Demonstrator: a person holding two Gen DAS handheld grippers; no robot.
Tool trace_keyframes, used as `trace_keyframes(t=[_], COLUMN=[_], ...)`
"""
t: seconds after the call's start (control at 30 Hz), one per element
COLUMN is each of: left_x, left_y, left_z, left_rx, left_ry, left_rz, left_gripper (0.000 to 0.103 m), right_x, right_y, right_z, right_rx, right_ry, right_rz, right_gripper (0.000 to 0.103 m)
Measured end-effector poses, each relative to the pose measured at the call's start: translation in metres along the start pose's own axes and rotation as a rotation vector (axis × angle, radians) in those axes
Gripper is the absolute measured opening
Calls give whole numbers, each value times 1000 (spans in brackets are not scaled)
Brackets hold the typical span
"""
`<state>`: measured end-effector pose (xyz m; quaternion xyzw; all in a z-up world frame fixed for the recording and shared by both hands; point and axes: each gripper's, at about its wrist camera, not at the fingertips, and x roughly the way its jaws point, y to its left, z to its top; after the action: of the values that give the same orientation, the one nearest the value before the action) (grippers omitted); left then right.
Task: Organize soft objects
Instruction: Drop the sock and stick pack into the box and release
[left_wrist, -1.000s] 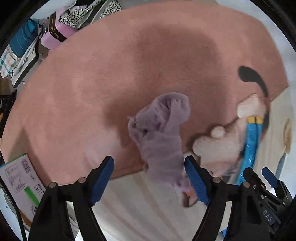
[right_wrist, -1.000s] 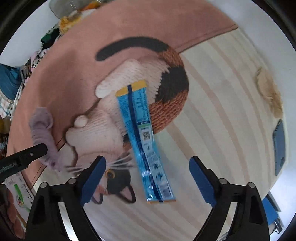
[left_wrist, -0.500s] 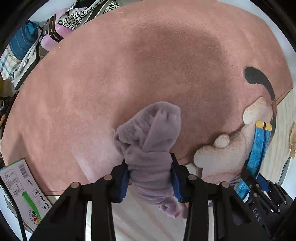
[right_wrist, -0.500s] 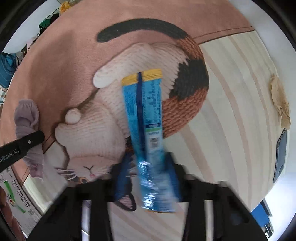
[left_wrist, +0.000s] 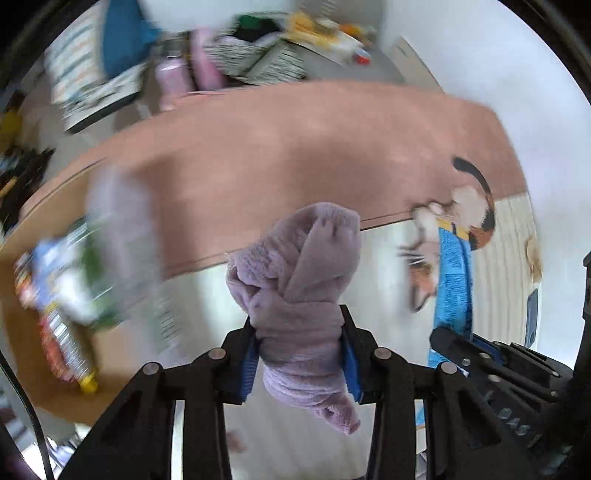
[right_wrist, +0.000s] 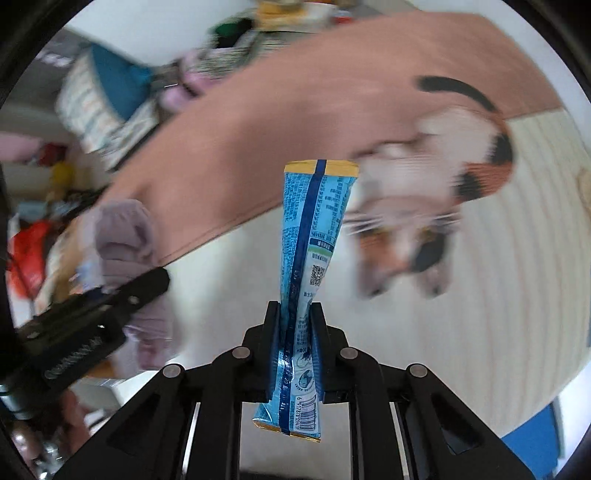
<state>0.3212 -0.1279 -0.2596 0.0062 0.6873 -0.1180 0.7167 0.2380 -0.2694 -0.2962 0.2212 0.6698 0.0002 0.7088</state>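
Observation:
My left gripper (left_wrist: 299, 354) is shut on a rolled lilac fleece cloth (left_wrist: 299, 273) and holds it up off the rug. The cloth also shows at the left of the right wrist view (right_wrist: 123, 232). My right gripper (right_wrist: 295, 347) is shut on a long blue snack packet (right_wrist: 314, 236) with yellow ends, held upright above the rug. The packet also shows at the right of the left wrist view (left_wrist: 454, 273).
A pink and cream rug with a calico cat picture (right_wrist: 443, 229) lies below. A cardboard box with packets and bottles (left_wrist: 59, 295) is at the left. Bags, books and clutter (left_wrist: 229, 55) lie beyond the rug. A dark phone (left_wrist: 532, 317) lies at the right.
Both grippers have lifted their loads off the rug and tilted up, so the room beyond comes into view. One second ago both were open; they closed half a second ago.

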Motion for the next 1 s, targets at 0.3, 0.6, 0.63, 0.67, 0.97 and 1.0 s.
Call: trace_keyframes(t=[0.3, 0.6, 0.63, 0.67, 0.97, 1.0], left_x=[-61, -7, -1, 3, 33, 32], left_y=[178, 251, 255, 257, 259, 260], left_z=[-59, -50, -48, -46, -44, -44], left_rx=[-238, -334, -339, -341, -305, -305], left_ry=[-16, 115, 129, 135, 215, 205], left_rz=[27, -24, -31, -35, -33, -28], left_gripper=[35, 35, 35, 35, 45, 57], right_x=[-5, 73, 83, 90, 148, 148], right_y=[203, 275, 274, 277, 274, 272], right_z=[-80, -76, -74, -73, -71, -71], right_rx=[-165, -175, -174, -173, -210, -210], right_ry=[-34, -28, -22, -11, 74, 72], right_rz=[117, 7, -6, -15, -125, -132], right_gripper=[16, 16, 16, 16, 46, 49])
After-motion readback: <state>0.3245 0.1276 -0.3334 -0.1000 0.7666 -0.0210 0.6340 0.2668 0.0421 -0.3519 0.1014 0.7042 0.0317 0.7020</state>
